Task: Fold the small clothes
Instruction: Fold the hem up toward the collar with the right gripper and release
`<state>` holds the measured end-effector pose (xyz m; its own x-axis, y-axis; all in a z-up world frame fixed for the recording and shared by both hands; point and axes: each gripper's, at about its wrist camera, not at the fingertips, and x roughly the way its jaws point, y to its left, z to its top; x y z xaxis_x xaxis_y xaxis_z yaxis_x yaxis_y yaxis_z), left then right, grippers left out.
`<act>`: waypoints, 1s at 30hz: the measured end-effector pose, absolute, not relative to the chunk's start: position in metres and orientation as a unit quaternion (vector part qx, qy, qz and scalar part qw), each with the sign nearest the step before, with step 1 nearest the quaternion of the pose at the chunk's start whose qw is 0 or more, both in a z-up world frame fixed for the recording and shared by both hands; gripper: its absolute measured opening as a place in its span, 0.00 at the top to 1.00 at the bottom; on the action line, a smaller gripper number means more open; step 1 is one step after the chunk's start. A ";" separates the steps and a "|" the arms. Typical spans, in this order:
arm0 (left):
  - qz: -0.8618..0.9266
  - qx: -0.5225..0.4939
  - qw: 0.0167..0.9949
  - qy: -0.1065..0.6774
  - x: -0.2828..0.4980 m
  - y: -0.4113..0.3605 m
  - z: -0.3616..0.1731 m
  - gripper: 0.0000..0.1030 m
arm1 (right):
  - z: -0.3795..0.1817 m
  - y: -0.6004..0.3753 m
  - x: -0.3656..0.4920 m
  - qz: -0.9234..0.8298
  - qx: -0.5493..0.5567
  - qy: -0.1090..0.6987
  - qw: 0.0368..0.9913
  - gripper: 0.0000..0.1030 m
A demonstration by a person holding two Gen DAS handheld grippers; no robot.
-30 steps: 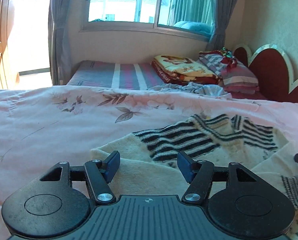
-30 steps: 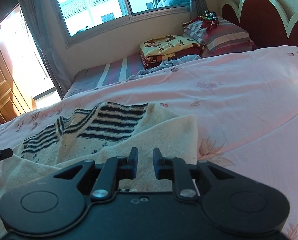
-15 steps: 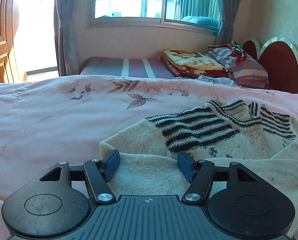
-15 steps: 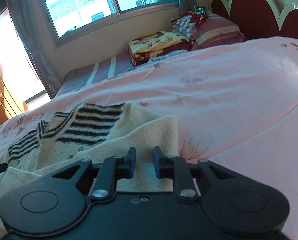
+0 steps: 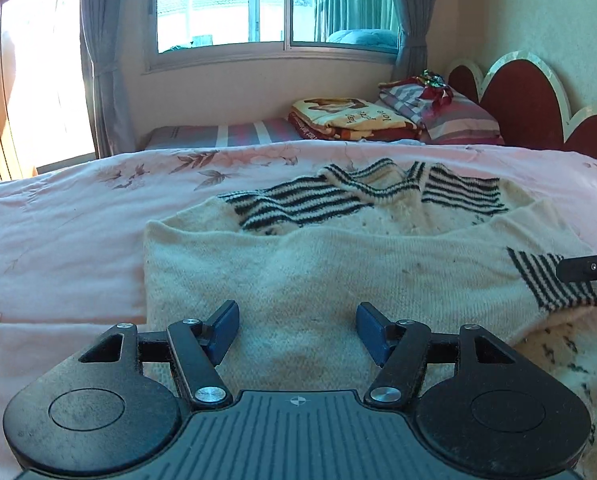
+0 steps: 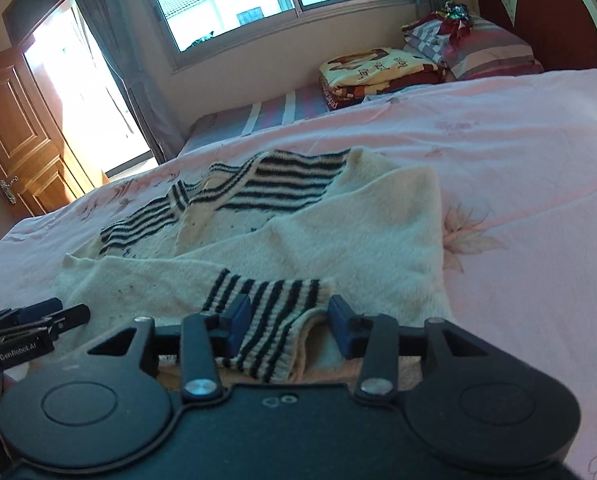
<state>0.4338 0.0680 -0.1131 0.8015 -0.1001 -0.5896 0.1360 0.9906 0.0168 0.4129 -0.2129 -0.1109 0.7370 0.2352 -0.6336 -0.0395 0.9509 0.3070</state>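
A cream knit sweater (image 5: 338, 256) with black-striped shoulders lies on the pink bedcover (image 5: 58, 240), one sleeve folded across its body. My left gripper (image 5: 296, 320) hovers open over the cream sleeve with nothing between its pads. In the right wrist view the sweater (image 6: 358, 232) fills the middle. The sleeve's striped cuff (image 6: 266, 300) lies between the fingers of my right gripper (image 6: 289, 312), whose jaws are opening; the right pad stands clear of the cloth. The left gripper (image 6: 38, 316) shows at the left edge there. The right gripper's tip (image 5: 586, 268) reaches the cuff (image 5: 546, 284) in the left wrist view.
Folded blankets (image 5: 350, 120) and striped pillows (image 5: 450, 116) are stacked at the far side beside a red scalloped headboard (image 5: 530, 100). A window is behind them and a wooden door (image 6: 22, 136) stands at the left. Pink cover spreads to the sweater's left and right.
The right gripper's jaws have spread apart and the striped cuff now lies loose between them. The left gripper has shifted sideways, so the sweater now sits centred ahead of it.
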 end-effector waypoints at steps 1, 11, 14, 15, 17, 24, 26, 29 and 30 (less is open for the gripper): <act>-0.062 0.029 0.949 0.307 0.432 0.069 -0.113 0.37 | -0.111 -0.210 0.413 0.079 0.133 0.355 0.922 0.64; -0.055 0.030 0.949 0.310 0.425 0.074 -0.108 0.37 | -0.085 -0.199 0.402 0.110 0.073 0.291 0.948 0.88; -0.055 0.031 0.949 0.308 0.423 0.075 -0.112 0.37 | -0.086 -0.198 0.405 0.107 0.043 0.289 0.950 0.88; -0.055 0.030 0.950 0.306 0.422 0.075 -0.113 0.37 | -0.093 -0.199 0.409 0.097 0.034 0.300 0.948 0.88; -0.054 0.030 0.951 0.303 0.423 0.075 -0.115 0.36 | -0.108 -0.205 0.416 0.081 0.039 0.319 0.943 0.88; -0.043 0.018 0.950 0.310 0.428 0.081 -0.117 0.22 | -0.119 -0.209 0.412 0.074 0.036 0.327 0.941 0.83; -0.042 0.016 0.949 0.312 0.427 0.083 -0.116 0.22 | -0.110 -0.215 0.404 0.056 0.053 0.314 0.946 0.79; -0.039 0.016 0.951 0.307 0.425 0.083 -0.117 0.22 | -0.099 -0.222 0.394 0.059 0.073 0.287 0.953 0.81; -0.036 0.016 0.951 0.305 0.425 0.082 -0.116 0.22 | -0.097 -0.223 0.394 0.062 0.074 0.286 0.953 0.83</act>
<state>0.4245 0.0821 -0.1162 0.8108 -0.0582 -0.5824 0.0778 0.9969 0.0087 0.3944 -0.2228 -0.0975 0.8285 0.1602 -0.5366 -0.0749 0.9813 0.1773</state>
